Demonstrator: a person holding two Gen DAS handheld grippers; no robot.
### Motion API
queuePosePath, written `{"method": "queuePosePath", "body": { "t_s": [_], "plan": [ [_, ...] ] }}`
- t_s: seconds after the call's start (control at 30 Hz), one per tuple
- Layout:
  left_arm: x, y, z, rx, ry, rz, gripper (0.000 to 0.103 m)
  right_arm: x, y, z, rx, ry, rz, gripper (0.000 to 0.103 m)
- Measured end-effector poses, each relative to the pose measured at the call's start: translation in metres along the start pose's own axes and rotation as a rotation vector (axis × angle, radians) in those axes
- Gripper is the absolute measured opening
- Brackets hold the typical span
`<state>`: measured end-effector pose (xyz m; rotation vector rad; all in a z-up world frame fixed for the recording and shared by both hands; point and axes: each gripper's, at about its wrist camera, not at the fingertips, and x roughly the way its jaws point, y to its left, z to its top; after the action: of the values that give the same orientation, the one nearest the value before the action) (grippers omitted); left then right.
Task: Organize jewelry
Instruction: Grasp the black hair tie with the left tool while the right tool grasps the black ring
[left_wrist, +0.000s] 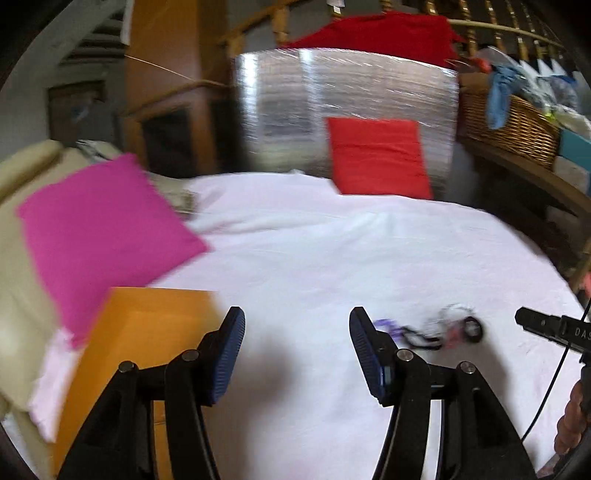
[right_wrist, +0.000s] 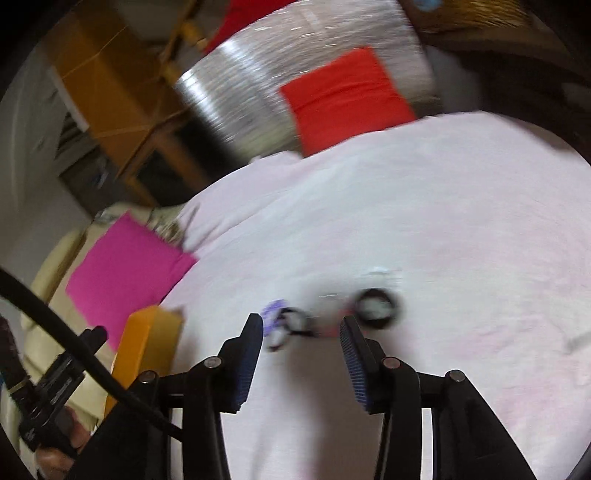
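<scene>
A small pile of jewelry (left_wrist: 439, 330) lies on the white bed sheet (left_wrist: 332, 258): purple, pink, black and silver pieces, blurred. My left gripper (left_wrist: 297, 350) is open and empty, just left of the pile, above the sheet. An orange box (left_wrist: 147, 332) sits at its left. In the right wrist view the pile (right_wrist: 332, 317) lies just beyond my right gripper (right_wrist: 301, 347), which is open and empty. A black ring-shaped piece (right_wrist: 378, 306) lies at the pile's right. The orange box (right_wrist: 147, 343) shows at the left.
A magenta cushion (left_wrist: 107, 236) lies at the left of the bed and a red cushion (left_wrist: 378, 158) leans on a silver panel (left_wrist: 343, 96) at the back. A wicker basket (left_wrist: 517, 125) with clothes stands on a shelf at the right. The right gripper's body (left_wrist: 554, 328) shows at the right edge.
</scene>
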<state>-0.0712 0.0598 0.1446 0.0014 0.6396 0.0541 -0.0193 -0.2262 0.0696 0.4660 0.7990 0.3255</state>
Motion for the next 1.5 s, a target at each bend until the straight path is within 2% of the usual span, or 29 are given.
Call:
{"method": "queuePosePath", "body": {
  "t_s": [0.17, 0.23, 0.3, 0.4, 0.47, 0.53, 0.67, 0.73, 0.93, 1.07, 1.13, 1.17, 1.2, 1.27, 1.5],
  "plan": [
    [0.051, -0.037, -0.016, 0.025, 0.038, -0.155, 0.059, -0.002, -0.054, 0.013, 0.107, 0.029, -0.034, 0.047],
    [0.067, -0.049, -0.020, 0.047, 0.081, -0.202, 0.053, 0.002, -0.064, 0.016, 0.102, 0.040, -0.065, 0.047],
    [0.079, -0.061, -0.017, 0.078, 0.100, -0.245, 0.052, 0.004, -0.069, 0.017, 0.091, 0.054, -0.085, 0.047],
    [0.097, -0.075, -0.018, 0.142, 0.130, -0.244, 0.052, 0.011, -0.076, 0.018, 0.086, 0.064, -0.103, 0.047],
    [0.111, -0.076, -0.017, 0.131, 0.166, -0.271, 0.050, 0.011, -0.082, 0.016, 0.085, 0.067, -0.106, 0.047],
    [0.122, -0.075, -0.016, 0.111, 0.196, -0.305, 0.038, 0.015, -0.082, 0.016, 0.075, 0.072, -0.114, 0.047],
    [0.133, -0.083, -0.024, 0.126, 0.245, -0.331, 0.025, 0.025, -0.079, 0.014, 0.051, 0.092, -0.120, 0.047],
    [0.136, -0.088, -0.027, 0.134, 0.257, -0.349, 0.010, 0.032, -0.077, 0.016, 0.045, 0.099, -0.118, 0.047],
    [0.129, -0.096, -0.032, 0.170, 0.266, -0.392, 0.007, 0.053, -0.066, 0.018, 0.022, 0.125, -0.101, 0.047],
    [0.119, -0.099, -0.034, 0.223, 0.259, -0.422, 0.007, 0.073, -0.049, 0.012, -0.033, 0.171, -0.141, 0.047],
    [0.114, -0.097, -0.036, 0.238, 0.259, -0.430, 0.007, 0.083, -0.044, 0.008, -0.054, 0.183, -0.170, 0.042],
    [0.112, -0.095, -0.037, 0.241, 0.260, -0.432, 0.006, 0.086, -0.041, 0.006, -0.065, 0.183, -0.185, 0.028],
    [0.110, -0.092, -0.037, 0.243, 0.260, -0.432, 0.006, 0.089, -0.038, 0.004, -0.085, 0.188, -0.200, 0.018],
    [0.106, -0.086, -0.038, 0.241, 0.260, -0.433, 0.006, 0.088, -0.033, 0.002, -0.114, 0.183, -0.213, 0.010],
    [0.090, -0.066, -0.039, 0.243, 0.242, -0.427, 0.006, 0.058, -0.028, 0.005, -0.117, 0.098, -0.220, 0.009]
  ]
}}
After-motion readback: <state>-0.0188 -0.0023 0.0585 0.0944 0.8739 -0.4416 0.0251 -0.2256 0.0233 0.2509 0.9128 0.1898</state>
